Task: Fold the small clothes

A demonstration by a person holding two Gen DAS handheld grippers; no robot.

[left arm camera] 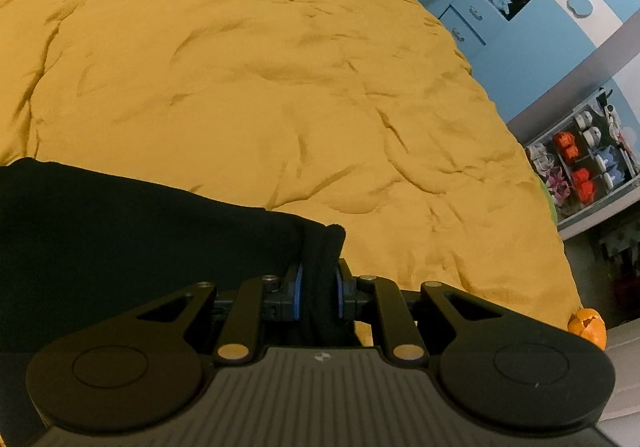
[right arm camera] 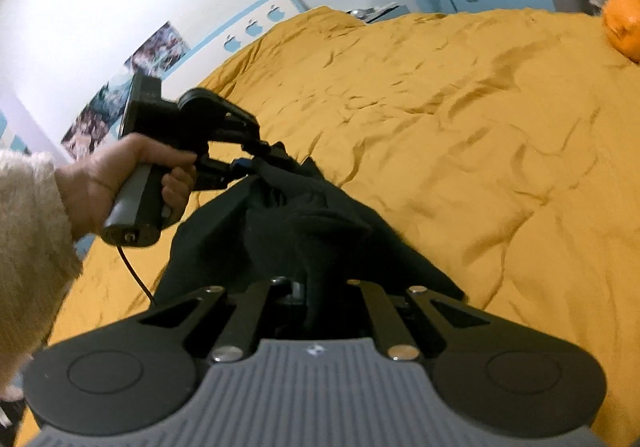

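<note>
Garment (right arm camera: 304,231): black, held over yellow bedspread (left arm camera: 240,87), clear of it in right view. My left claw (left arm camera: 319,283) pinches one bunched edge; my right claw (right arm camera: 316,287) clamps another. Best practice: spread claws level, pull taut, lower flat before folding.

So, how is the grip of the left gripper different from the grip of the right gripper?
The left gripper pinches a thick bunched edge of the black garment, so its blue pads stay apart; the right gripper is fully closed on thinner cloth. The left pads show clearly; the right ones are buried in fabric. Both hold the same garment above the yellow bedspread.
</note>
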